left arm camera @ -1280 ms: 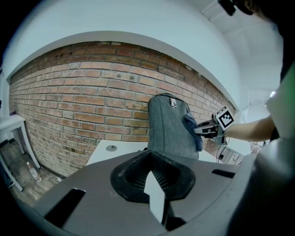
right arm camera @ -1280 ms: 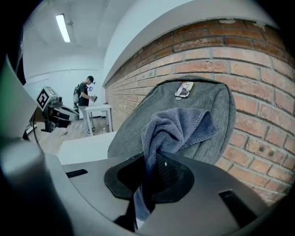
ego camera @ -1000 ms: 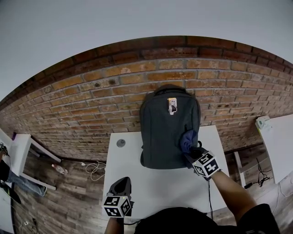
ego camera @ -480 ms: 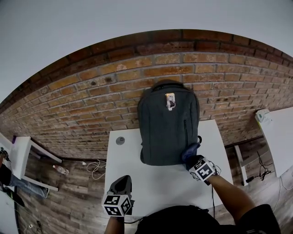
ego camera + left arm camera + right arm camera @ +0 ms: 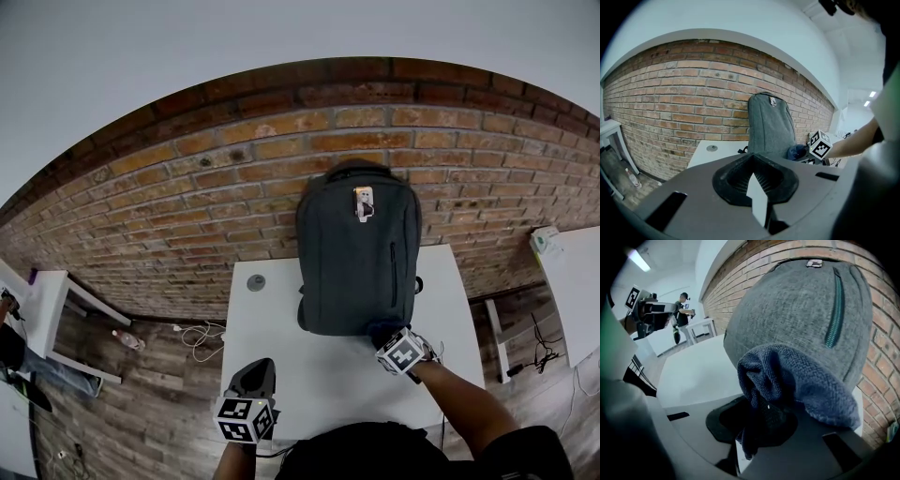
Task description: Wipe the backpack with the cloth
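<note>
A dark grey backpack stands upright on the white table, leaning against the brick wall. My right gripper is at the bag's lower right corner, shut on a bunched dark blue cloth that presses against the bag's fabric below its zip. In the left gripper view the backpack, the cloth and the right gripper's marker cube show across the table. My left gripper hangs at the table's near left edge, jaws together and holding nothing.
A small round disc lies on the table left of the bag. A white bench, a bottle and cables are on the wooden floor at left. Another white table stands at right.
My right gripper has slid the cloth down the backpack's right front, from about mid-height to the bottom edge. The left gripper has stayed put.
</note>
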A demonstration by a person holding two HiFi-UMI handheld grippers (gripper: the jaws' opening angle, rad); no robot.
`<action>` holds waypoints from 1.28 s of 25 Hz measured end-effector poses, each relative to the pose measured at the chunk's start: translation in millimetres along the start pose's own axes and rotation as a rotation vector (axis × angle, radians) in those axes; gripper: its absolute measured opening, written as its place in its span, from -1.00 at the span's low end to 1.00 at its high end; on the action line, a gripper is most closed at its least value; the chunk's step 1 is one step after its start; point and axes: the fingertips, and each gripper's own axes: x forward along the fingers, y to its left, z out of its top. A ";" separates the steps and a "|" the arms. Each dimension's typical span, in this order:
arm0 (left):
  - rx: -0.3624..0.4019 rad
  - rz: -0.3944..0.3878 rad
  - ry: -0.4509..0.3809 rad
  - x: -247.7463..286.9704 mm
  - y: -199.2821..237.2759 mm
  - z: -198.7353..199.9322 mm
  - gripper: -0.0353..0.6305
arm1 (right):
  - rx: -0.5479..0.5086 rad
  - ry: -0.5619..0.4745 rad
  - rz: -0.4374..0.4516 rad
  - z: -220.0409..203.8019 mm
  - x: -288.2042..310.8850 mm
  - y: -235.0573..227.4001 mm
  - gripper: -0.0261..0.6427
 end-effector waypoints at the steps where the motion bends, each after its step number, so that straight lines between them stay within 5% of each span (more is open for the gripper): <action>1: -0.004 0.004 -0.001 -2.0 2.6 -0.3 -0.90 | -0.002 -0.004 0.005 3.9 2.5 3.5 -0.80; 16: -0.029 0.027 -0.026 -6.6 17.5 0.2 -0.90 | -0.093 -0.164 0.054 85.9 -41.1 7.0 -0.80; 24: -0.034 0.034 -0.033 -2.8 10.4 0.4 -0.90 | -0.076 -0.276 0.048 152.1 -79.8 -31.3 -0.80; 32: -0.048 0.057 -0.042 -4.8 11.9 -0.5 -0.90 | -0.092 -0.251 0.026 196.8 -88.8 -75.0 -0.80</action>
